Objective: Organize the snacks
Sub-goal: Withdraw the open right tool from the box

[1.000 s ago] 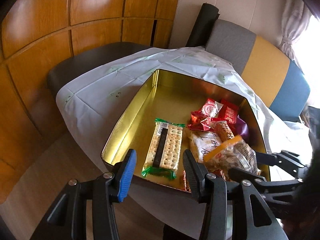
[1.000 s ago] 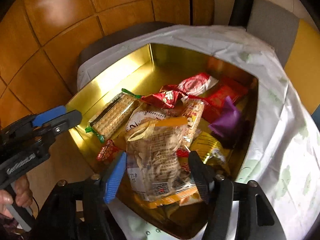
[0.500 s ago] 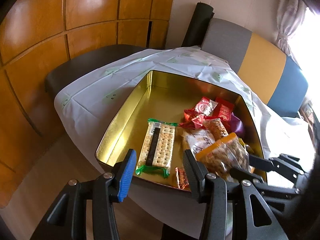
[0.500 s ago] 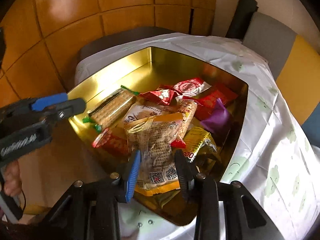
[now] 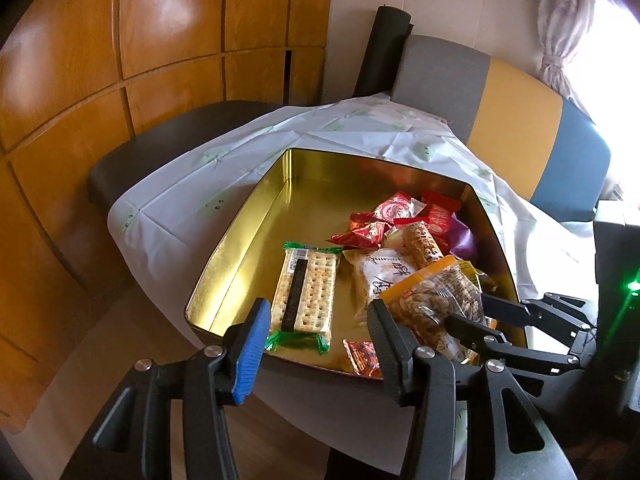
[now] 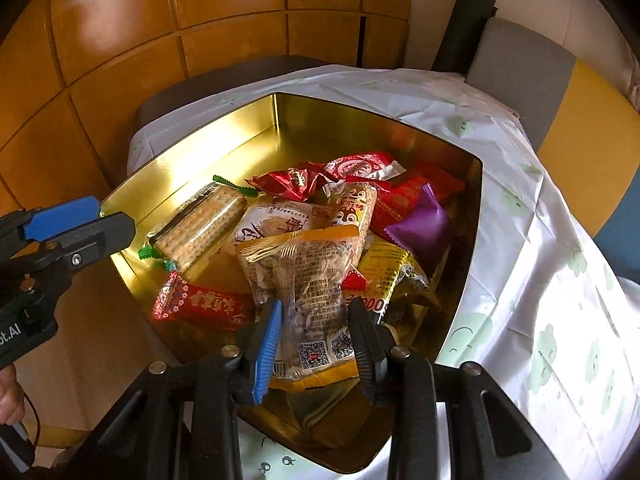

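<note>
A gold tin (image 5: 240,240) (image 6: 180,160) sits on the clothed table with snacks piled in its right half. A clear and orange bag of peanuts (image 6: 308,272) (image 5: 436,292) lies on top of the pile, and my right gripper (image 6: 315,312) (image 5: 470,312) is shut on its near end. A green-ended cracker pack (image 5: 306,292) (image 6: 200,228) lies flat on the tin floor. My left gripper (image 5: 318,312) (image 6: 110,216) hovers at the tin's near rim above that pack, its jaws opening with nothing between them. Red packets (image 5: 384,216), a purple one (image 6: 420,228) and a yellow one (image 6: 380,272) fill the rest.
A white cloth with green prints (image 5: 192,176) covers the table. A grey, yellow and blue seat back (image 5: 500,92) stands behind it, with a black roll (image 5: 384,48) beside it and a dark seat (image 5: 160,140) at left. Wood panels line the wall. The tin's left half is bare.
My right gripper has closed from wide open onto the peanut bag. The left gripper has stayed almost in place at the tin's near rim.
</note>
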Action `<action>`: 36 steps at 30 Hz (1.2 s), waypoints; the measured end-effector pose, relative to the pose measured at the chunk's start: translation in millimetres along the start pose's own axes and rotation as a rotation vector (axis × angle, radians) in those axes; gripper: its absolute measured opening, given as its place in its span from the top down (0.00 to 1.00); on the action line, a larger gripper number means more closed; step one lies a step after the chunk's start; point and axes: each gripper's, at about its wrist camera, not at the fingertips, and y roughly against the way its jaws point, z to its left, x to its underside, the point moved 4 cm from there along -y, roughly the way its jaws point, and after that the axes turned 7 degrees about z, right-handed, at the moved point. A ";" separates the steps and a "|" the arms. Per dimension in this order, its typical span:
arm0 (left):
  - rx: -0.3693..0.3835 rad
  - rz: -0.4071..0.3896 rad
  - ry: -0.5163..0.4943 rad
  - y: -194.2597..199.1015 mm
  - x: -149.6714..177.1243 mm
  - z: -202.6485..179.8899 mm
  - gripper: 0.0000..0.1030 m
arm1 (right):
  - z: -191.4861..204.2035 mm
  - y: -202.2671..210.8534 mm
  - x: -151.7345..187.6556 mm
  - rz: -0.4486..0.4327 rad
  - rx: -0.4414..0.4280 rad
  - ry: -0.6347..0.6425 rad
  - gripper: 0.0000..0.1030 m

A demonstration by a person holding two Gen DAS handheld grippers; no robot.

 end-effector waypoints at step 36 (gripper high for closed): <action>-0.024 -0.098 -0.062 36.9 9.5 -17.2 0.35 | -11.4 14.6 12.7 -0.042 0.011 -0.136 0.61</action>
